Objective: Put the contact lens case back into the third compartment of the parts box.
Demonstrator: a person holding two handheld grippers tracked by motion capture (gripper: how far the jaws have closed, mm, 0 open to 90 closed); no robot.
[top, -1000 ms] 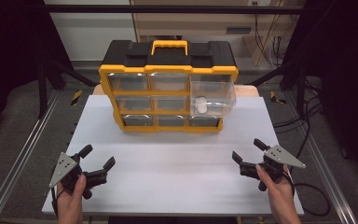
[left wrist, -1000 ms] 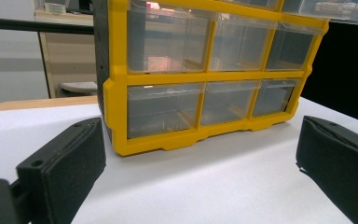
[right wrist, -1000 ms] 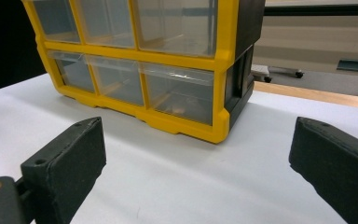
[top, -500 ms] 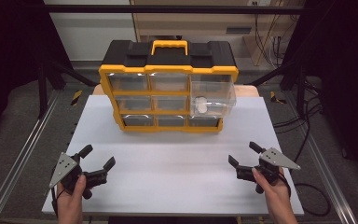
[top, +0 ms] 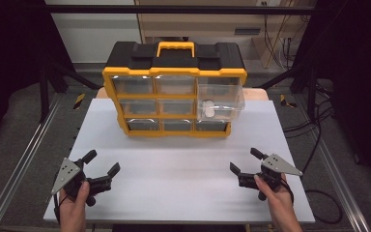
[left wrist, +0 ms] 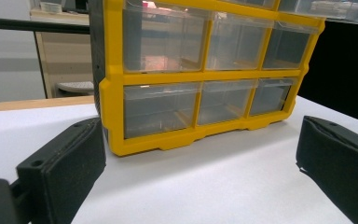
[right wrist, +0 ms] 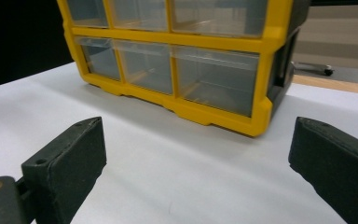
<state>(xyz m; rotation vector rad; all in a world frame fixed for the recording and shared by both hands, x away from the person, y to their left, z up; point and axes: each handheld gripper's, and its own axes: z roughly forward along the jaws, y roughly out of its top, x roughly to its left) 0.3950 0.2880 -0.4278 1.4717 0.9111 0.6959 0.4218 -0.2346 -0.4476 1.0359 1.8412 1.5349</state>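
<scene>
At seven o'clock on the white table (top: 183,193), we held the left gripper (top: 100,166) low over the surface, its jaws spread wide and holding nothing. In the left gripper view its two black pads framed the lower rows of the organizer, with bare table between them.

At twelve o'clock, toward the far edge, stood the yellow drawer organizer (top: 174,99), upright, with a black top and a yellow handle (top: 176,47). At about one o'clock from the table's middle, one large clear drawer (top: 221,99) on its right side was pulled out toward us, and a small white object (top: 207,110) lay inside it; what it was, we could not tell.

At five o'clock we held the right gripper (top: 245,161), also with jaws spread and empty, pointing toward the organizer but well apart from it.

We judged that the work was at its starting step: both grippers were ready, nothing was touched yet. The next move, we think, called for the right gripper to travel toward one o'clock, to the open drawer, staying level with its front and keeping the jaws wide enough for the drawer or the white object.
</scene>
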